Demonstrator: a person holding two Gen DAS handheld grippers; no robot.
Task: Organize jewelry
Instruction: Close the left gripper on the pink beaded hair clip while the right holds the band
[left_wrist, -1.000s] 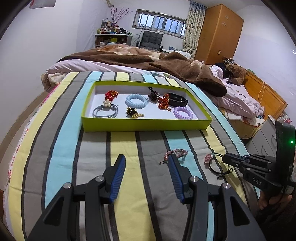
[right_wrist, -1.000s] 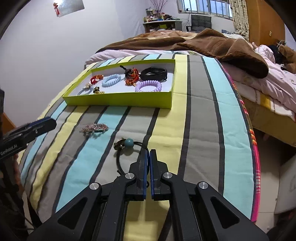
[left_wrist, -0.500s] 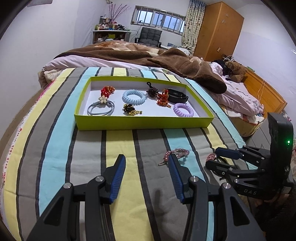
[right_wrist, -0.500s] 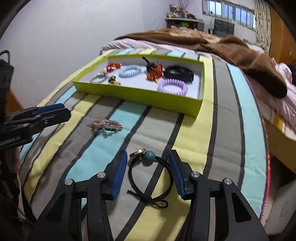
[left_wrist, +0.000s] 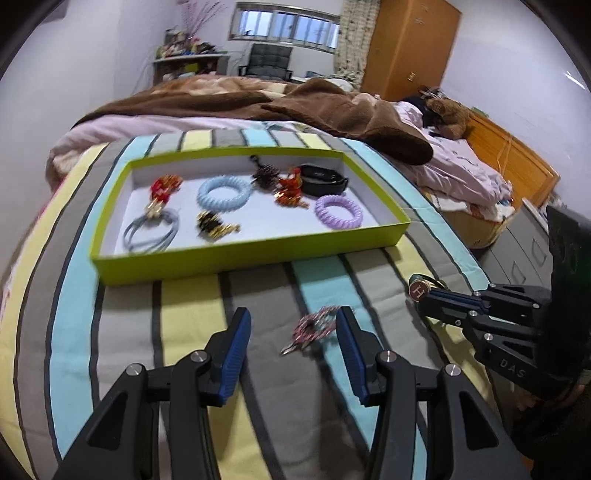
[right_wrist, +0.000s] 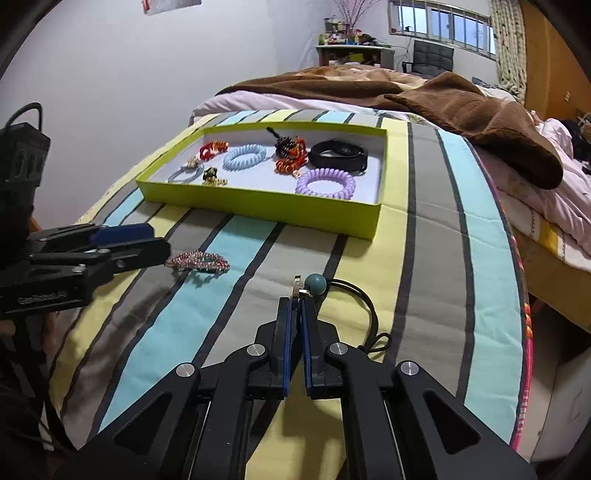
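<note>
A lime green tray (left_wrist: 251, 254) (right_wrist: 258, 208) lies on the striped bedspread and holds several hair ties and clips. A pink beaded clip (left_wrist: 314, 326) (right_wrist: 199, 260) lies on the bedspread between my open left gripper's (left_wrist: 291, 332) fingertips, nearer the right one. My right gripper (right_wrist: 298, 306) (left_wrist: 428, 299) is shut on the metal charm of a black hair tie with a teal bead (right_wrist: 316, 285). The tie's black loop (right_wrist: 365, 299) trails to the right on the cover.
A brown blanket (left_wrist: 295, 103) lies crumpled behind the tray. The bed's right edge (right_wrist: 517, 295) drops off to a second bed with pink bedding (left_wrist: 461, 173) and a wooden wardrobe (left_wrist: 406, 48).
My right gripper opened around the hair tie's charm, then closed on it. My left gripper moved forward until the pink clip lay between its fingers.
</note>
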